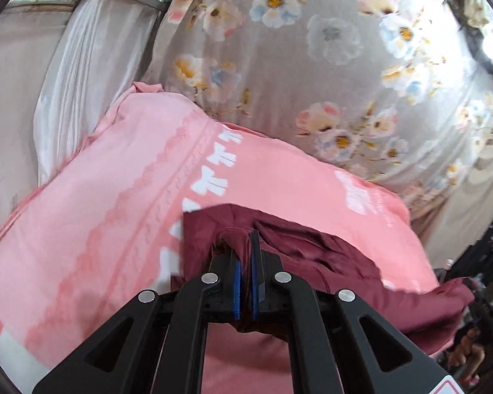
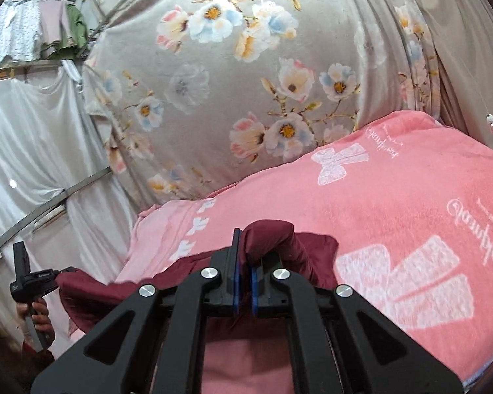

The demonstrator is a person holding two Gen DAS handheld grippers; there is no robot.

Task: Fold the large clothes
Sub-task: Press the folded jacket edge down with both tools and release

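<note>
You have the maroon garment (image 1: 312, 256) pinched in both the left gripper (image 1: 246, 246) and the right gripper (image 2: 245, 249), lifted at lower centre over the pink blanket (image 2: 394, 197). Next, spread it flat.

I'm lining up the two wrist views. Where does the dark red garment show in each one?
Left wrist view: the dark red garment sits low centre, pinched in the left gripper and trailing off to the lower right.
Right wrist view: the garment is low centre in the right gripper, stretching away to the lower left.
Shared landmark: the pink blanket beneath it.
</note>
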